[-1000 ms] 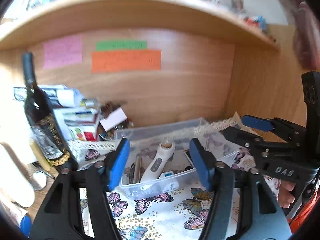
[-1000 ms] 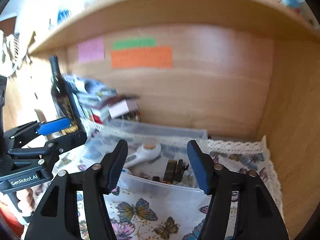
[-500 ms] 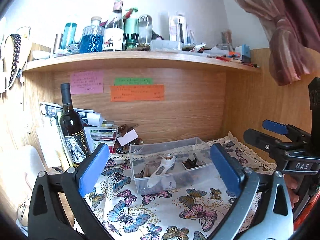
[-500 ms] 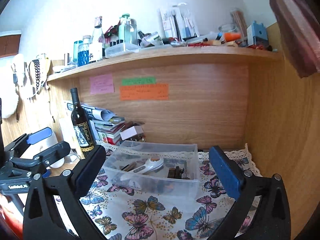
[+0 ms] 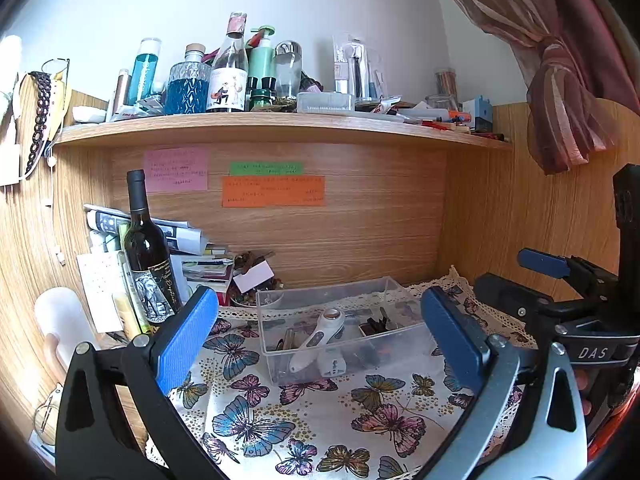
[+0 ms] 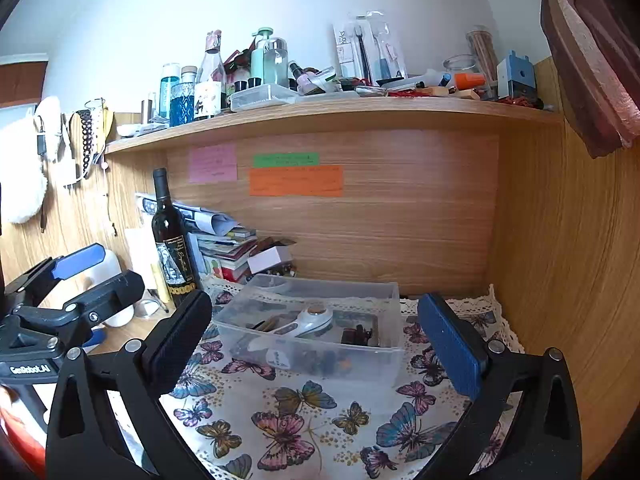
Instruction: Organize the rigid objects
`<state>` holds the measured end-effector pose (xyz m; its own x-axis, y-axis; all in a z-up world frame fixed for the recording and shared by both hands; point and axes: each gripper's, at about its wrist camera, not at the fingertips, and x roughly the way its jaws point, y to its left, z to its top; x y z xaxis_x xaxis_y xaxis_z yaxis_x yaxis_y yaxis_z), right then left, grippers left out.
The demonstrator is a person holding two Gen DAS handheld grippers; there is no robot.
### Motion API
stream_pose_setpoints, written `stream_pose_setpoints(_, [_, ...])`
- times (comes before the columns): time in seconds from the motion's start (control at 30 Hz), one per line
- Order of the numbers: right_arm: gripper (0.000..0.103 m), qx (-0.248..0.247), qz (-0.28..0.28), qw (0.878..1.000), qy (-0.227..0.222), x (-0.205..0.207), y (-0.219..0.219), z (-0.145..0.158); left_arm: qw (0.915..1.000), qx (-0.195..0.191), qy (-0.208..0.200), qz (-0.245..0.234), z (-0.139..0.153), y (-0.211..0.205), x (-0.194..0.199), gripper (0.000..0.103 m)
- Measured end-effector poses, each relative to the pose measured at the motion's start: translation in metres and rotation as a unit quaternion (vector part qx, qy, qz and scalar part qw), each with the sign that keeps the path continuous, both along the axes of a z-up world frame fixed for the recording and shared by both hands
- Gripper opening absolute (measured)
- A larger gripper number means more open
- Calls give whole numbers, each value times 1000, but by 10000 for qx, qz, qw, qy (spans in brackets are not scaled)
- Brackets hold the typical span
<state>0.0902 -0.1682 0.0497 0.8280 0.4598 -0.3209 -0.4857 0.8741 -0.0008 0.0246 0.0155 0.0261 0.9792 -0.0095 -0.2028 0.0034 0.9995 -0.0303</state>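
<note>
A clear plastic bin (image 5: pixel 280 364) (image 6: pixel 384 360) stands on a butterfly-print cloth (image 5: pixel 320 420) (image 6: pixel 304 420) under a wooden shelf. In it lie a white handheld device with an orange round tip (image 5: pixel 316 340) (image 6: pixel 308 318) and several small dark items (image 5: pixel 374 326) (image 6: pixel 360 334). My left gripper (image 5: pixel 320 340) is open and empty, held back from the bin. My right gripper (image 6: pixel 316 340) is open and empty, also back from the bin. Each gripper shows in the other's view, the right one (image 5: pixel 560 292) and the left one (image 6: pixel 80 284).
A dark wine bottle (image 5: pixel 146 252) (image 6: pixel 172 236) stands left of the bin, before a stack of books and papers (image 5: pixel 200 264) (image 6: pixel 228 244). The upper shelf (image 5: pixel 280 124) (image 6: pixel 340 110) holds several bottles and clutter. A wooden side wall (image 6: pixel 560 260) closes the right.
Both grippers have pulled back and up from close over the bin, and their jaws have opened wider. The bin now looks smaller and the upper shelf has come into view.
</note>
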Motion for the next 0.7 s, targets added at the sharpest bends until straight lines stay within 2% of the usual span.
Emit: stream_pose_setpoints(0.7, [103, -10, 5, 10000, -6, 0, 2, 0, 10000, 10, 23, -29, -3, -3, 5, 103])
